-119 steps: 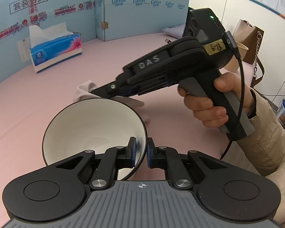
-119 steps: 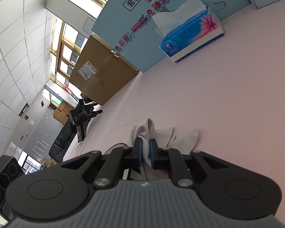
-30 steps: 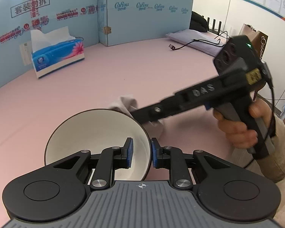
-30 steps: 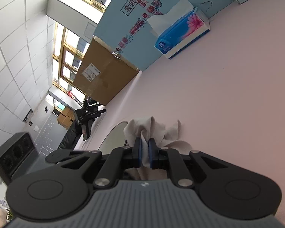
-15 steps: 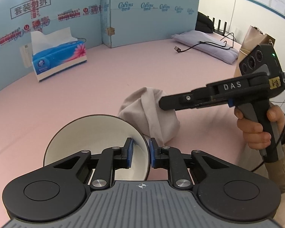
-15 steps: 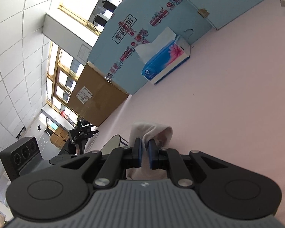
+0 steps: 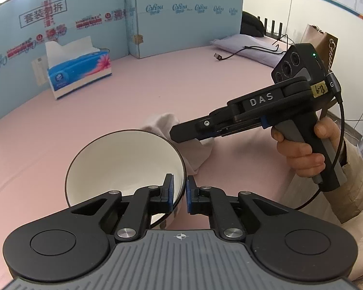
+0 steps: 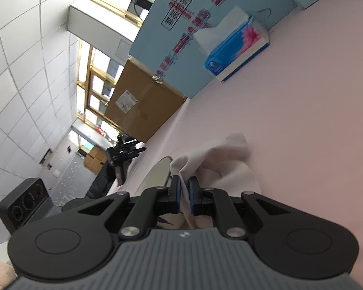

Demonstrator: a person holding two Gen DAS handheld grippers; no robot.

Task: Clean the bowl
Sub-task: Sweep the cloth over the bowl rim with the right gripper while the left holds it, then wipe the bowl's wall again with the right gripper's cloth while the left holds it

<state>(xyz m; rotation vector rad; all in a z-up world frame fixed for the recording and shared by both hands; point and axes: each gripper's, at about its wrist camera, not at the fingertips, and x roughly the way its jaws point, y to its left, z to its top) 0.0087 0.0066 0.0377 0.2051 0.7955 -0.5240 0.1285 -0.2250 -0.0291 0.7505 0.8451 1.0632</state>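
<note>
Bowl [image 7: 123, 166] sits tilted at lower centre of the left view, its near rim pinched by the left gripper [image 7: 179, 194]. Right gripper [image 7: 181, 134], centre right, clamps the cloth [image 7: 193, 152] just behind the rim. Wiping step pending; next, bring cloth into the bowl.

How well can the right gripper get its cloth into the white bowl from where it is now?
Probably yes. The right gripper, shut on the cloth, hangs just beyond the bowl rim. The left gripper clamps only the near wall, so the tilted mouth stays open.
</note>
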